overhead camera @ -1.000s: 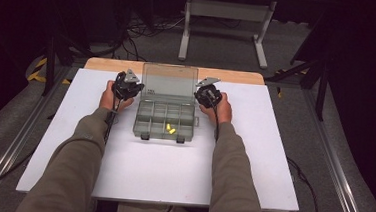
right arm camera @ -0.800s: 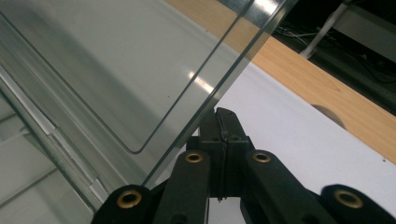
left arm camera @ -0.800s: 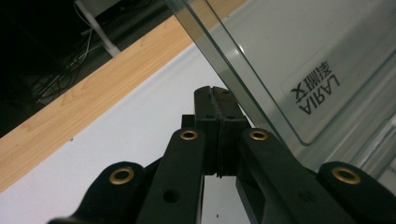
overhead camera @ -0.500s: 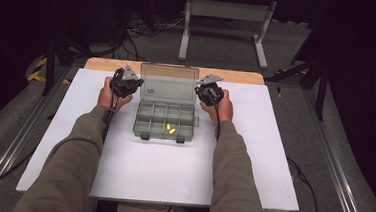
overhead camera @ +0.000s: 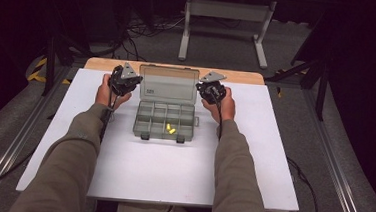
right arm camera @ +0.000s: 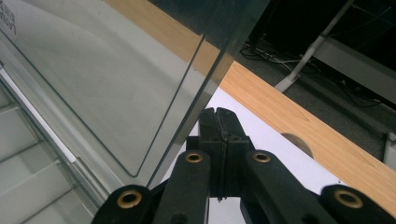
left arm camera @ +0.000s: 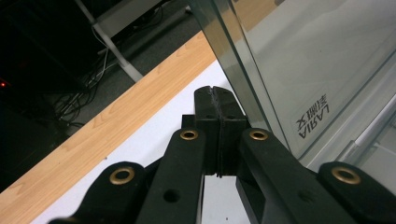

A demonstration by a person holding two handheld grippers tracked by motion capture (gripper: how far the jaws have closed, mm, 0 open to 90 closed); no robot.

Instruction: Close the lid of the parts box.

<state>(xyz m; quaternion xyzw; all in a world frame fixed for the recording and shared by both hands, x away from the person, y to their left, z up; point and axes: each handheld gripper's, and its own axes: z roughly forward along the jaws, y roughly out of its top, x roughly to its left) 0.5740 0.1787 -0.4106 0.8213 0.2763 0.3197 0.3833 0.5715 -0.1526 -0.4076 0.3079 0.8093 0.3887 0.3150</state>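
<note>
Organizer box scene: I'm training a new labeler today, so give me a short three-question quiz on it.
1. True or false: the lid of the organizer box stands open.
2. What lies in the box's compartments? A) small yellow pieces B) screws C) coins
3. Fill in: the left gripper and the right gripper each sit with jaws ____, beside the lid.

Key: 1 true. 2 A, the yellow pieces lie in the front row. 3 shut, holding nothing.

Both forearms reach forward, well apart, with the left gripper (overhead camera: 125, 81) and the right gripper (overhead camera: 211, 89) each held in a hand, the jaws of both pressed together.
</note>
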